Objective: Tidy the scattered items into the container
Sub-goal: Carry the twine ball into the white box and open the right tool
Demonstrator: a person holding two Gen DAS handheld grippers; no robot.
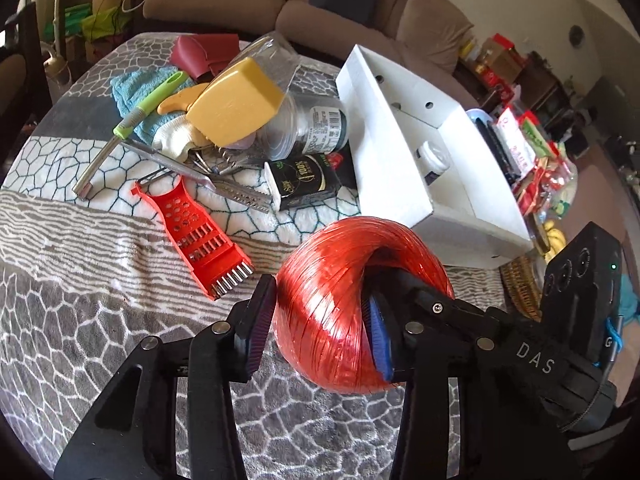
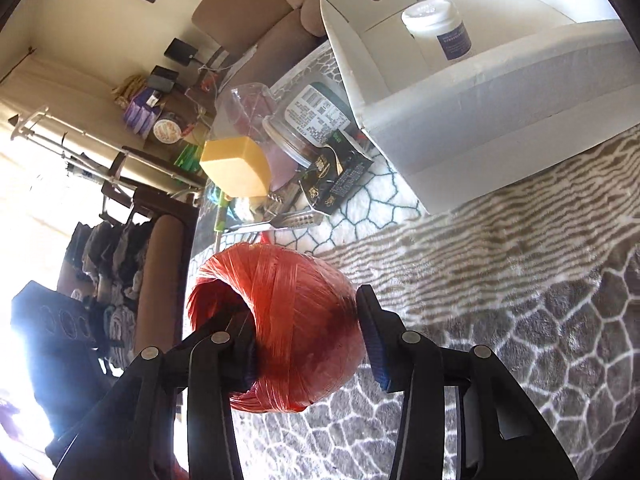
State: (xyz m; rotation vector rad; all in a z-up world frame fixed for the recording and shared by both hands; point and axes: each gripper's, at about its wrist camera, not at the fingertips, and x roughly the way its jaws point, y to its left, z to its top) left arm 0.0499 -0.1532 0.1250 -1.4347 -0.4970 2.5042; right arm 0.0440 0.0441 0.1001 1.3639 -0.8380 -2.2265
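Note:
A red ball of plastic twine (image 1: 352, 300) is held above the patterned cloth; it also shows in the right wrist view (image 2: 280, 328). My left gripper (image 1: 320, 328) has one finger on the ball's outer side and one in its centre hole. My right gripper (image 2: 308, 340) grips it the same way, and its body (image 1: 576, 308) shows in the left wrist view. The white box (image 1: 452, 200) stands just beyond, with a white jar (image 2: 438, 26) inside. Scattered items lie to the left: a red grater (image 1: 196, 232), a yellow block (image 1: 236, 104), a glass jar (image 1: 308, 124), a black packet (image 1: 304, 180).
A green-handled peeler (image 1: 132, 120), metal tongs (image 1: 200, 176), a blue cloth (image 1: 132, 92) and a red pouch (image 1: 204, 54) lie on the table. Snack packets (image 1: 532, 160) sit behind the box. A brown sofa (image 1: 340, 12) stands beyond the table.

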